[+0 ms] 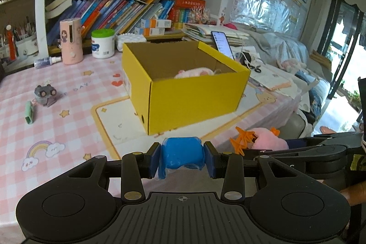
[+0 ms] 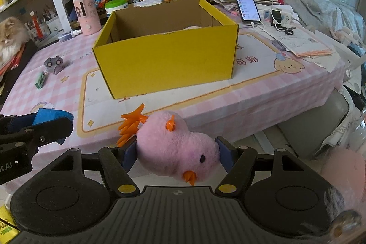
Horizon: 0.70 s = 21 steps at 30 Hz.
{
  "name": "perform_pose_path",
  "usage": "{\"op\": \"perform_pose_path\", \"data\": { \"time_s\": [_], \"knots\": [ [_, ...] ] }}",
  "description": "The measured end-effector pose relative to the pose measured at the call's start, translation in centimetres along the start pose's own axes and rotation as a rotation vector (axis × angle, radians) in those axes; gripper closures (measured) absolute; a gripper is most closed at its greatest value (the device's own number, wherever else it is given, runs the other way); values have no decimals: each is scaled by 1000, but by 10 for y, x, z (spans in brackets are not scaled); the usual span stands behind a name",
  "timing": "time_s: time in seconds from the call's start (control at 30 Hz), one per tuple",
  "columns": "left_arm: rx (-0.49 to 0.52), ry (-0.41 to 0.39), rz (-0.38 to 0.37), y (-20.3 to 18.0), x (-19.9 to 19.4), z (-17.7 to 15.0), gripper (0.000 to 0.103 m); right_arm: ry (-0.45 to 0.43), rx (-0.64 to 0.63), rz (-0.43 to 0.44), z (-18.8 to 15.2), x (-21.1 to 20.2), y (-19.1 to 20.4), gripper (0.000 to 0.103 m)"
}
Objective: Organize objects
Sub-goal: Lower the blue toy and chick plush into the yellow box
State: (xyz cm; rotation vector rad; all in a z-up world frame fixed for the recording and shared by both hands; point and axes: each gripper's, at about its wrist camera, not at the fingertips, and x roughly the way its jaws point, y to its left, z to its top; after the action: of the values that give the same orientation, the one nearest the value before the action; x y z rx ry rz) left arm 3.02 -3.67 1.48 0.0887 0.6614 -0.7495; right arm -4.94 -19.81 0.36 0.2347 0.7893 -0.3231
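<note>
My left gripper [image 1: 182, 158] is shut on a blue soft packet [image 1: 182, 153], held above the table's near edge in front of the yellow cardboard box [image 1: 194, 97]. My right gripper [image 2: 176, 156] is shut on a pink plush chick [image 2: 173, 145] with orange feet, also near the front edge, to the right of the left gripper. The chick shows in the left wrist view [image 1: 267, 140] too. The open box [image 2: 164, 61] stands mid-table and holds a pink plush item [image 1: 194, 72]. The left gripper with the blue packet [image 2: 51, 117] appears at the left of the right wrist view.
A grey toy [image 1: 44, 95] and a green clip [image 1: 29, 115] lie on the pink checked tablecloth [image 1: 57, 129] at left. A pink dispenser [image 1: 71, 44], white jar [image 1: 103, 44] and spray bottle [image 1: 47, 61] stand behind. A phone [image 2: 246, 4], scissors [image 2: 287, 30] and papers lie right. Bookshelves stand behind; a cat [image 2: 9, 38] sits far left.
</note>
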Motion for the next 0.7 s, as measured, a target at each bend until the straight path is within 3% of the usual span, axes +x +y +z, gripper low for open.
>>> {"op": "perform_pose_path", "data": {
  "time_s": [0.37, 0.7],
  "knots": [
    [-25, -54, 19, 0, 27, 38, 65, -22, -36, 28, 40, 23, -11, 35],
    [-18, -126, 57, -11, 60, 84, 65, -204, -57, 64, 108, 21, -41, 35]
  ]
}}
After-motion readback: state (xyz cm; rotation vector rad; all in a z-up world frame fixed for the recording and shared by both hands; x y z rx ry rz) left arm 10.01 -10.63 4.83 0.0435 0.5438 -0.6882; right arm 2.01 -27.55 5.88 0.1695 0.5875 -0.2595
